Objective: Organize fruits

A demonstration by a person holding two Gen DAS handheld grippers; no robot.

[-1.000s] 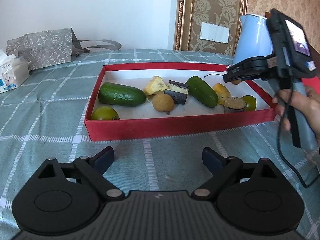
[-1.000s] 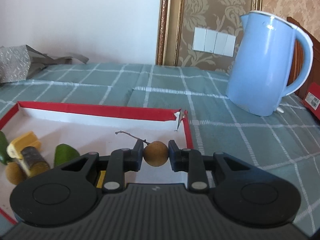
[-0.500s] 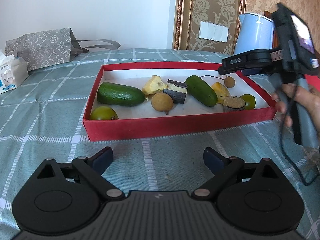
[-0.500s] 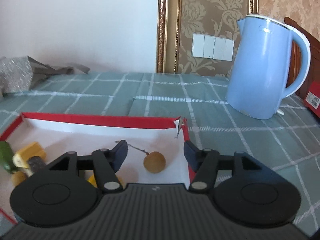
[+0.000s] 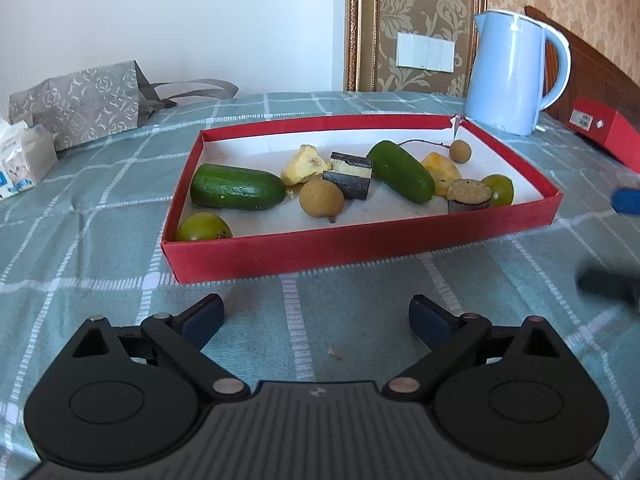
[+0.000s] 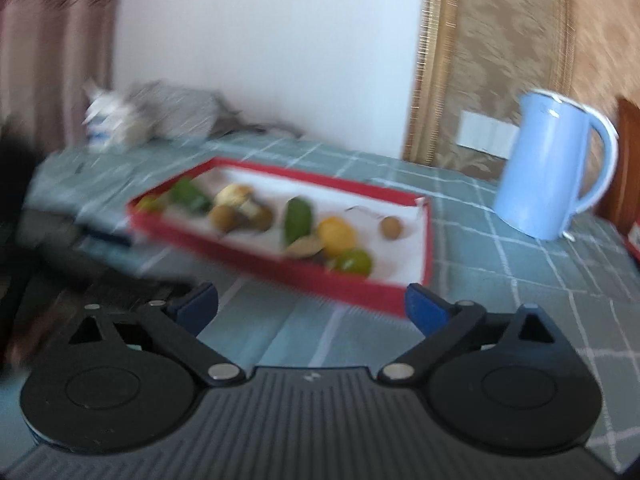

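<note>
Black-framed, my left gripper (image 5: 316,316) hung over the checked green cloth (image 5: 100,240) just short of the red box (image 5: 360,240), jaws wide and holding nothing. My right gripper (image 6: 312,306) sat near that box's right corner, jaws opening, also with nothing between them. Inside the box, near its front wall, lay a green tomato (image 5: 203,227) and a brown longan (image 5: 321,198); behind them, two cucumbers (image 5: 237,187). In its far right corner rested the small stemmed longan (image 5: 459,151). Beyond the box stood the blue kettle (image 5: 516,76).
</note>
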